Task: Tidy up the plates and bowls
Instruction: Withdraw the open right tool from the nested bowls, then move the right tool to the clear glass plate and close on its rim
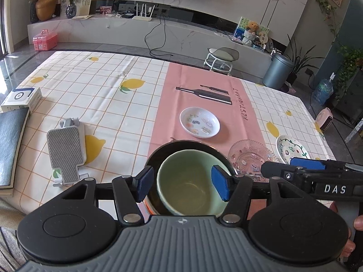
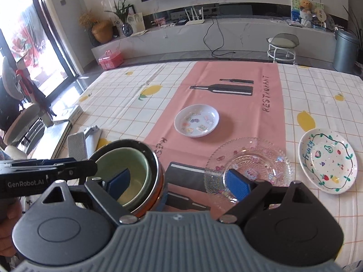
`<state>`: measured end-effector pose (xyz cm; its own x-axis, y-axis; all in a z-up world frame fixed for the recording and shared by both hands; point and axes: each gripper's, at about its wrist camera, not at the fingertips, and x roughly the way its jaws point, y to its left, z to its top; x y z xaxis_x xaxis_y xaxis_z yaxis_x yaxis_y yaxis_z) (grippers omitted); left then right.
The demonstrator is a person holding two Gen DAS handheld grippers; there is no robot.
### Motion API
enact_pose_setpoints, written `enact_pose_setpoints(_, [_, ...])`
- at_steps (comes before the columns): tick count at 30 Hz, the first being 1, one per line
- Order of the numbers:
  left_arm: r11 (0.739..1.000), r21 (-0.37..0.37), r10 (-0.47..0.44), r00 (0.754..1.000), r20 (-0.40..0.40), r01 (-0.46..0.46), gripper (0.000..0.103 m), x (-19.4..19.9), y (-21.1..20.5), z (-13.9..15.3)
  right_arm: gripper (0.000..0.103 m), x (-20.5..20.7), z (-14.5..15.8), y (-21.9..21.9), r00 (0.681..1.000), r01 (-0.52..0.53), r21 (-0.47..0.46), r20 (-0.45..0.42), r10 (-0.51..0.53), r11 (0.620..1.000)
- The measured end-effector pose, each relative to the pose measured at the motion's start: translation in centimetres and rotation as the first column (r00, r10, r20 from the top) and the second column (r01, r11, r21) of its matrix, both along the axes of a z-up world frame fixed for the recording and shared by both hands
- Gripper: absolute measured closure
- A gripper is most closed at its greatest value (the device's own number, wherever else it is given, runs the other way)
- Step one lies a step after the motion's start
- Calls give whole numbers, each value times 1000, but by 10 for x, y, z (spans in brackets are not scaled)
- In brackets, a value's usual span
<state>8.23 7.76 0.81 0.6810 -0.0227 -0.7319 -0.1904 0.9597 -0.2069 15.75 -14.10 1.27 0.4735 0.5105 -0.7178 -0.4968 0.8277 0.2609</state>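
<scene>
A pale green bowl (image 1: 186, 181) sits nested inside a dark bowl with an orange band (image 1: 190, 146) at the table's near edge; the pair also shows in the right wrist view (image 2: 133, 172). My left gripper (image 1: 182, 183) hangs open over the green bowl, its blue pads on either side, holding nothing. My right gripper (image 2: 181, 181) is open and empty just right of the bowls, its right pad over a clear glass plate (image 2: 249, 161). A white sticker dish (image 2: 196, 123) lies on the pink mat. A white "Fruity" plate (image 2: 327, 158) lies at the right.
A pink placemat (image 2: 236, 104) covers the middle of the lemon-print tablecloth (image 1: 102, 95). A grey phone stand (image 1: 67, 151), a white box (image 1: 21, 98) and a dark book (image 1: 10, 145) lie at the left.
</scene>
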Motion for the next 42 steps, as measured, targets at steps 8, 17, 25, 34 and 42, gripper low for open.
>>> enact_pose_setpoints(8, [996,73,-52,998,-45,55,34,22,-23,9,21,21,-2,-54,988,154,29,-1,-154,988])
enact_pose_setpoints(17, [975,90,-190,972,-137,204,47,76,-47,18,36,47,-44,-102,947,296,-16,-127,-296,955])
enact_pose_setpoints(25, [959,-16,-281,935,-214,284,68,133,-63,9,43,58,-64,-123,921,353,-25,-167,-352,935])
enact_pose_setpoints(34, [948,-174,-314,867,-387,266,88,188,-76,-37,60,69,-85,-133,883,394,45,-295,-364,918])
enact_pose_setpoints(42, [945,-12,-299,845,-443,328,88,204,-98,-58,66,74,-95,-137,864,408,15,-328,-381,913])
